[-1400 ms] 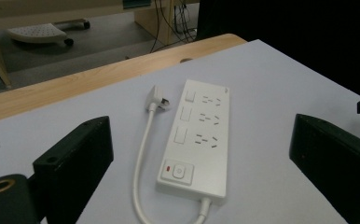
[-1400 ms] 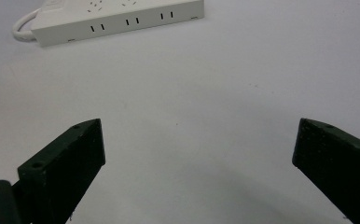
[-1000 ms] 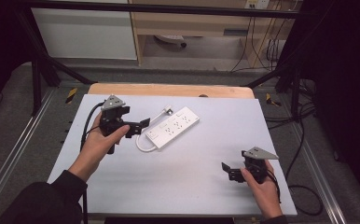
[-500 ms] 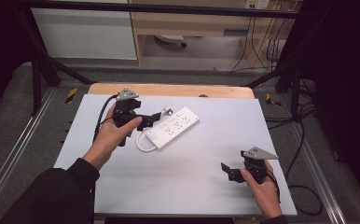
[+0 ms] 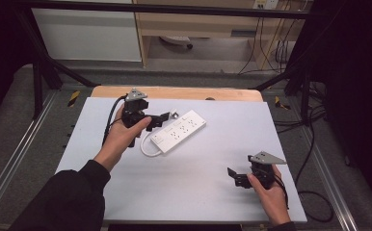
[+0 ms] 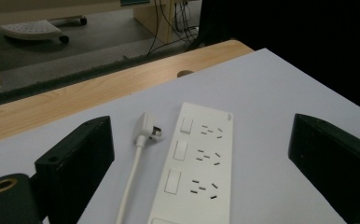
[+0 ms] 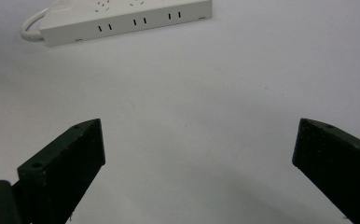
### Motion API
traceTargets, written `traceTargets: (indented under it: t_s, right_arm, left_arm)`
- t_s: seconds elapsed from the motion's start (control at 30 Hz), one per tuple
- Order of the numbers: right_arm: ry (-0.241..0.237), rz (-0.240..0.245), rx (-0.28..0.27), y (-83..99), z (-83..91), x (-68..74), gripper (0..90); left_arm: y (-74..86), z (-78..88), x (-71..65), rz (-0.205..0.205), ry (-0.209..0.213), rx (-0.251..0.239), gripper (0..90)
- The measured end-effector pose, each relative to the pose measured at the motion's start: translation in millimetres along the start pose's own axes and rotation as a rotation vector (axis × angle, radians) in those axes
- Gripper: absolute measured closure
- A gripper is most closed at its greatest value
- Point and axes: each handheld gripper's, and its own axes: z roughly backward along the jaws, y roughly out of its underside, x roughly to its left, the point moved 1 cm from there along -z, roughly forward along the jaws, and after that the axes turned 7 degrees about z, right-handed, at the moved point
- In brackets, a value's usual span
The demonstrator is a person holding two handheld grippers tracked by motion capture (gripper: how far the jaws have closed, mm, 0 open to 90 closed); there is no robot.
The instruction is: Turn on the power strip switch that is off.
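Left claw [image 5: 161,117] spread wide, empty, hovering just beside the power strip [image 5: 179,131], plug [image 6: 148,127] between its jaws in the left gripper view. Right claw [image 5: 233,175] wide, empty, well apart from the power strip. Strip lies on white surface [image 5: 213,168]; grey floor [image 5: 10,125] beyond.

A white power strip [image 5: 179,132] lies on the grey table [image 5: 213,192].

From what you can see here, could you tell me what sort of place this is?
Probably a lab or recording workspace: a white table inside a dark metal frame, loose cables on the floor behind, and a power strip laid out.
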Motion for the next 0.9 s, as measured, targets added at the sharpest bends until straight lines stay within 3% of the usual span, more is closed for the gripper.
traceTargets:
  t_s: [0.13,0.4,0.9]
  right_arm:
    - [0.002,0.006,0.005,-0.8,-2.9,1.7,2.8]
    - [0.004,-0.008,0.014,1.4,-3.1,0.5,3.0]
    - [-0.015,-0.003,0.005,-0.2,-3.1,1.6,3.1]
  left_arm:
    - [-4.6,0.5,1.4,-0.014,-0.002,0.007,7.0]
    - [-7.6,-11.9,4.9,0.001,-0.016,0.008,7.0]
    - [-6.5,-49.2,-4.1,-0.013,-0.026,0.023,7.3]
